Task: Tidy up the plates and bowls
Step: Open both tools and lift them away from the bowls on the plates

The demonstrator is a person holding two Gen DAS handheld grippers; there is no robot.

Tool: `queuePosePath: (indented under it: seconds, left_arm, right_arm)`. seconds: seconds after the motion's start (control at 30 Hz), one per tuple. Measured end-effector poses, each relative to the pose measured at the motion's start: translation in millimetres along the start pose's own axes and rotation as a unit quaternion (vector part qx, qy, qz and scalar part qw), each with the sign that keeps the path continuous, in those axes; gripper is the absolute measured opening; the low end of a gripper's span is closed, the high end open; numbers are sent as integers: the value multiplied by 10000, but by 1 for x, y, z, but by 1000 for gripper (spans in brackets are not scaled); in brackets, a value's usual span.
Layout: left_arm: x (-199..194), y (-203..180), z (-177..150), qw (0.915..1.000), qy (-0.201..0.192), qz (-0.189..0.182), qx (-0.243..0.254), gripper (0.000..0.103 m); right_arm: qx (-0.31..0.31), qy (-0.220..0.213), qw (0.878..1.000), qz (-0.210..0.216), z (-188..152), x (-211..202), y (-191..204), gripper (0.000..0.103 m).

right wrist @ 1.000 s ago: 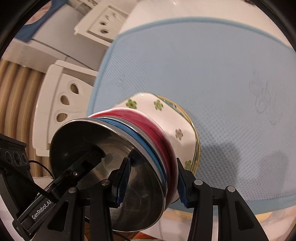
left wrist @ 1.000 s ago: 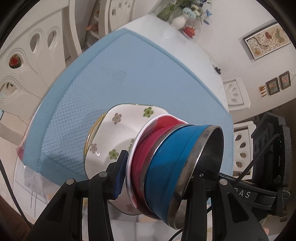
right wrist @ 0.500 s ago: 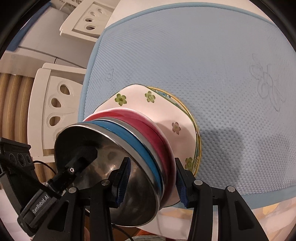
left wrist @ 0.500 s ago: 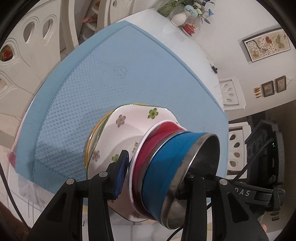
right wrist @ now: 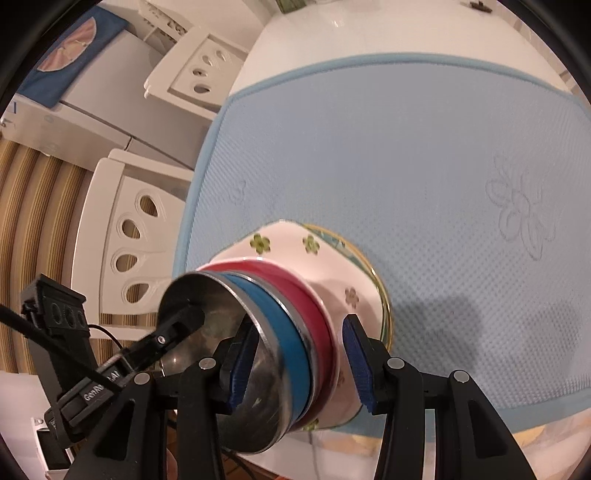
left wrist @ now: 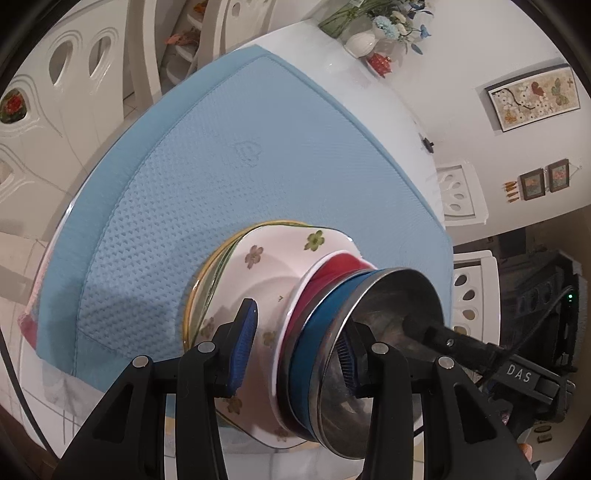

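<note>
Both grippers clamp one stack [left wrist: 295, 332] — left gripper [left wrist: 295, 347] and right gripper [right wrist: 299, 365] grasping opposite sides — above the mat [left wrist: 221, 184].

Even indoor light, soft shadows on the blue mat [right wrist: 424, 155], strong fisheye bending at edges, dark corners.

The left wrist view looks forward along the left gripper [left wrist: 293, 349], very near the stack of bowls [left wrist: 332, 332] between its fingers, facing across the blue mat [left wrist: 240, 166] toward a wall with framed pictures [left wrist: 532, 98]; the right wrist view looks along the right gripper [right wrist: 297, 363] from the opposite side of that stack of bowls [right wrist: 291, 314], equally close, facing white chairs [right wrist: 136, 236]; both share the stack, the mat and the worktop [right wrist: 369, 33], and each sees the other gripper beyond the bowls.
</note>
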State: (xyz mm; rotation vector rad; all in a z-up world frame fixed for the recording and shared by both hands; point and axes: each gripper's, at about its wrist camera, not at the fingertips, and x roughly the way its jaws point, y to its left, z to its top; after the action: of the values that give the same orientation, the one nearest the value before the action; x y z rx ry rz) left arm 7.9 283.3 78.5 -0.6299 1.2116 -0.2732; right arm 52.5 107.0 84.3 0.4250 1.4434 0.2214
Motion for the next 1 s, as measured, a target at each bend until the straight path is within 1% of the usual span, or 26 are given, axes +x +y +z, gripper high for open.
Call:
queuePosePath:
  seconds: [0.07, 0.1, 0.3, 0.33, 0.4, 0.43, 0.53, 0.63, 0.67, 0.73, 0.77, 0.8, 0.83, 0.87, 0.9, 1.0]
  left_arm:
    - [-4, -1, 0, 10000, -35, 1, 59, 37]
    - [-7, -3, 0, 9999, -66, 27, 113, 37]
    - [-27, -5, -1, 9993, -174, 32, 327, 37]
    - [-31, -6, -3, 9991, -212, 26, 373, 37]
    - [-40, -8, -6, 9985, -282, -23, 464, 37]
    - [-45, -10, -7, 9981, -334, -23, 516, 37]
    - [-60, -23, -12, 9950, -566, 150, 806, 37]
    - [-75, -41, -16, 9884, -890, 394, 1162, 39]
    - [-80, -48, -18, 9846, -1044, 514, 1305, 40]
    - [-88, -58, -21, 9771, -1290, 715, 1536, 45]
    - [-92, -63, -22, 9724, -1420, 824, 1657, 48]
    - [-96, -69, -24, 9667, -1559, 945, 1795, 49]
    - [-98, -72, -24, 9631, -1624, 1030, 1883, 52]
    - [-99, -75, -25, 9589, -1687, 1127, 1985, 62]
    - [-101, -78, -26, 9551, -1762, 1182, 2069, 67]
    - [-108, -85, -27, 9502, -1912, 1235, 2127, 67]
  right_arm:
    - [0, -32, 10000, 41, 0, -2, 2, 45]
    - [-29, -95, 9999, 82, -1, -4, 4, 45]
    - [-453, -550, 9975, 17, -16, -31, 20, 46]
    - [-573, -660, 9962, -26, -21, -37, 25, 47]
    - [-787, -893, 9928, -160, -30, -48, 34, 54]
    - [-902, -1027, 9903, -230, -35, -54, 38, 54]
    - [-1234, -1415, 9811, -475, -49, -72, 54, 54]
    - [-1382, -1803, 9708, -768, -60, -88, 66, 56]
    - [-1371, -1890, 9689, -818, -64, -92, 69, 57]
    - [-1194, -1960, 9695, -861, -69, -95, 70, 65]
    - [-942, -1960, 9718, -909, -72, -94, 67, 72]
    - [-792, -1931, 9740, -877, -74, -92, 63, 73]
    - [-663, -1865, 9768, -823, -76, -89, 61, 73]
    - [-546, -1759, 9795, -816, -78, -86, 58, 73]
    - [-453, -1636, 9815, -882, -80, -81, 55, 73]
    - [-388, -1439, 9827, -1101, -87, -75, 49, 73]
